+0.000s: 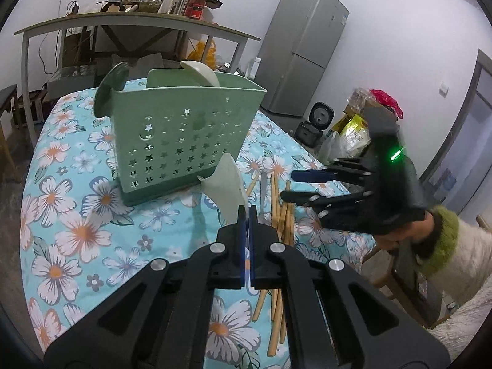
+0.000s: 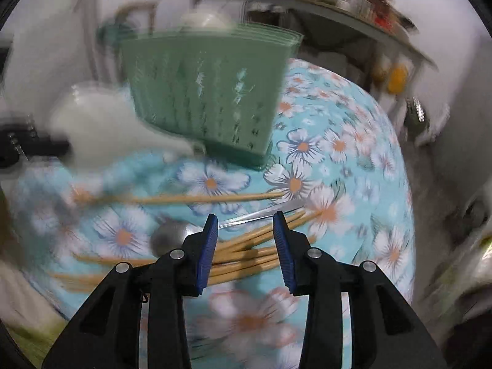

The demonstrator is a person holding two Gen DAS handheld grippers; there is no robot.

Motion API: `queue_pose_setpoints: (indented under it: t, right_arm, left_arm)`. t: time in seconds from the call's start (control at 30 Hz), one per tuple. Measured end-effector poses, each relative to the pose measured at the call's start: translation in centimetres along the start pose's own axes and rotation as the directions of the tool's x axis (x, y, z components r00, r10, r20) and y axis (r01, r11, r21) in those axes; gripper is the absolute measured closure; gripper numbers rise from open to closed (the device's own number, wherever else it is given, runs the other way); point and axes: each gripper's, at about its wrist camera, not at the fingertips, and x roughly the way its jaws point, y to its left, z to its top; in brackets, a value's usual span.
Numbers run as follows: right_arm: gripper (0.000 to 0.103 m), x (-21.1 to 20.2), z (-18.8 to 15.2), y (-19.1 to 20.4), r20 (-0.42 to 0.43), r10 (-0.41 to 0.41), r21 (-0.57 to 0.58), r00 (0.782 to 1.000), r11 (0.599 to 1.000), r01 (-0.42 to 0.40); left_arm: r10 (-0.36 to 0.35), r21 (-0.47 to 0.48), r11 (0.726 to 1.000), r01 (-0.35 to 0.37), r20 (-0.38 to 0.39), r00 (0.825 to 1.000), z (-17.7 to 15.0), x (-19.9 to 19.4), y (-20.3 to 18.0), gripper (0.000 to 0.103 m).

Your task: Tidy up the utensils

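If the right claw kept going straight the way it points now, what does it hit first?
Most likely the metal spoon lying across the bundle of chopsticks on the floral cloth. The right claw is open and empty. The frame is blurred, so depth is uncertain.

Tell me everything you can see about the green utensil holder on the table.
The green utensil holder is a pale green, plastic-looking box standing upright on the floral tablecloth, on a darker green base. Its front wall is pierced with star and moon cutouts. A round darker green piece sticks out at its upper left corner. A white spoon pokes out above its rim.
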Motion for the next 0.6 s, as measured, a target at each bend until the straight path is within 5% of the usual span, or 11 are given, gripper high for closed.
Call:
queue_pose_setpoints:
  t: [0.07,0.23,0.3,0.47,0.6]
  right_arm:
    - [0.066,1.7,0.0,1.2,-0.049,-0.034,-0.164,0.998,0.986,0.026]
    - [0.066,2.8,-0.1,4.1,-0.091,-0.084,-0.509,0.992,0.861,0.026]
    - [0.066,2.6,0.1,4.6,-0.120,-0.049,-0.567,0.992,0.823,-0.028]
    - [0.066,2.5,-0.3,7.5,-0.092,-0.064,-0.771,0.994,0.636,-0.030]
    - [0.066,2.3,-0.4,9.3,-0.066,-0.023,-0.818,0.998,0.573,-0.041]
  left_arm:
    - [-0.004,-0.002,1.000,0.004,0.004,1.000,0.1,-0.2,0.1,0.102]
    - [-0.028,-0.025,0.999,0.029,0.018,0.999,0.5,-0.5,0.6,0.102]
    - [-0.034,-0.028,0.999,0.034,0.023,0.999,0.6,-0.6,0.7,0.102]
    - [-0.044,-0.048,0.998,0.046,0.036,0.998,0.9,-0.8,1.2,0.102]
    - [-0.045,-0.057,0.997,0.047,0.043,0.998,1.1,-0.9,1.5,0.102]
